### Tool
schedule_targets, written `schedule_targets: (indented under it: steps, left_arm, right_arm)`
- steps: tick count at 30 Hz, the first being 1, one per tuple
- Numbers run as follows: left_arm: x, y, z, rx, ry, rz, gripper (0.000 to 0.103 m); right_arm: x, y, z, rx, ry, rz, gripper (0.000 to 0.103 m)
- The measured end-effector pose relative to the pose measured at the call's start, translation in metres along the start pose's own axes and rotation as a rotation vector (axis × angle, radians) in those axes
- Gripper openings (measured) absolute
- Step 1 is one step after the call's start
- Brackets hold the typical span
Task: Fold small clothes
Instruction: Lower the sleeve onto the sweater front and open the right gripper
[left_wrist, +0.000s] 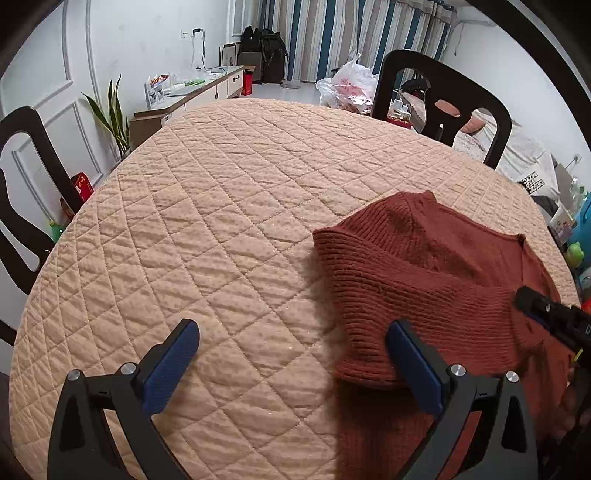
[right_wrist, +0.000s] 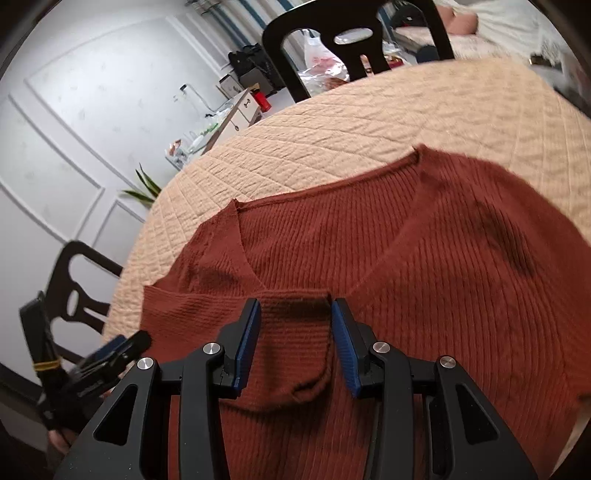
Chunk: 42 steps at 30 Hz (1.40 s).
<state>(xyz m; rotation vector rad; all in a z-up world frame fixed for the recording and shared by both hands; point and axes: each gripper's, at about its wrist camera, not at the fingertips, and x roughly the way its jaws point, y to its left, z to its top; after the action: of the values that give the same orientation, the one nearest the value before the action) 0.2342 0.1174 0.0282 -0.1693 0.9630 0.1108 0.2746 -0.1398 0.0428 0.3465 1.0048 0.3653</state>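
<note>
Left wrist view: left gripper (left_wrist: 291, 354) low in frame, pointing down at the quilted table cover (left_wrist: 221, 221); jaws wide apart, nothing between them but bare quilt; its pad at 4 o'clock (left_wrist: 413, 369) lies over the cuff edge of the rust-red sweater (left_wrist: 424, 280), the other pad at 7 o'clock sits over cover only. Sweater fills the 3 to 5 o'clock part of this view, a folded-in sleeve running toward the gripper w/ its ribbed cuff nearest. Tip of the right gripper (left_wrist: 546, 314) shows at 4 o'clock at the frame edge, over the sweater. 2 dark chairs, 1 at 1 o'clock (left_wrist: 443, 99), 1 at 9 o'clock (left_wrist: 22, 206); plant (left_wrist: 110, 114) at 10 o'clock by the white wall.

Right wrist view: right gripper (right_wrist: 295, 332) at 6 o'clock, jaws part open; the sleeve cuff (right_wrist: 295, 332) lies between the blue pads, w/ a slim gap each side, so pads don't seem to press it; can't tell for sure whether cloth touches them. Sweater (right_wrist: 406, 258) spread flat on the cover (right_wrist: 369, 122), V-neck opening at 10 o'clock from centre, a dark patch at 3 o'clock. Left gripper (right_wrist: 122, 347) in view at 8 o'clock, just off the sweater's edge.
</note>
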Motion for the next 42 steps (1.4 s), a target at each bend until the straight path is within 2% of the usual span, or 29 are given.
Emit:
schedule_targets:
  steps: [2,3,4,5,8,13,15,19,22,26,29,33,35,37,42]
  left_arm:
    - [0.001,-0.001,0.000,0.012,-0.001,0.010,0.103]
    - [0.002,-0.001,0.000,0.011,0.002,0.012,0.103]
    - [0.003,0.000,0.000,0.003,0.006,0.011,0.103]
    - [0.003,0.001,0.000,-0.003,0.007,0.008,0.103]
    - [0.002,0.001,0.000,-0.002,-0.002,0.014,0.103]
    - [0.002,0.001,-0.003,-0.010,-0.017,0.018,0.103]
    - [0.003,0.000,-0.005,-0.007,-0.014,0.027,0.103]
    - [0.002,-0.001,-0.005,-0.001,-0.016,0.030,0.103]
    - [-0.001,0.000,-0.004,-0.010,-0.022,0.021,0.103]
    - [-0.016,0.009,-0.001,-0.011,-0.062,-0.019,0.103]
    - [-0.027,0.014,0.002,-0.043,-0.066,-0.081,0.103]
    - [-0.038,0.003,0.005,-0.031,-0.091,-0.155,0.103]
    - [-0.037,-0.007,0.004,-0.004,-0.081,-0.189,0.103]
    - [-0.033,-0.017,0.002,0.020,-0.065,-0.188,0.103]
    - [-0.016,-0.027,-0.002,0.046,-0.003,-0.173,0.102]
  right_arm:
    - [0.002,0.002,0.001,-0.018,0.007,-0.010,0.039]
    - [0.002,0.004,0.001,-0.038,0.004,-0.017,0.033]
    - [0.002,0.006,0.000,-0.058,0.009,-0.022,0.010]
    - [0.002,0.006,0.000,-0.061,0.016,-0.008,0.007]
    - [-0.003,0.009,0.001,-0.081,-0.009,-0.003,0.007]
    - [-0.011,0.017,0.006,-0.142,-0.086,-0.077,0.007]
    - [-0.006,0.020,0.006,-0.170,-0.084,-0.117,0.007]
    - [0.007,0.019,0.003,-0.173,-0.044,-0.143,0.007]
    - [0.008,0.014,0.005,-0.152,-0.022,-0.164,0.020]
    - [-0.009,0.016,0.003,-0.166,-0.063,-0.161,0.023]
    - [-0.024,0.030,-0.005,-0.257,-0.083,-0.127,0.023]
    - [-0.022,0.044,-0.024,-0.365,-0.042,-0.138,0.023]
    - [-0.015,0.045,-0.032,-0.393,-0.013,-0.188,0.023]
    - [-0.010,0.041,-0.037,-0.397,0.008,-0.228,0.023]
    - [-0.016,0.027,-0.037,-0.354,0.024,-0.240,0.023]
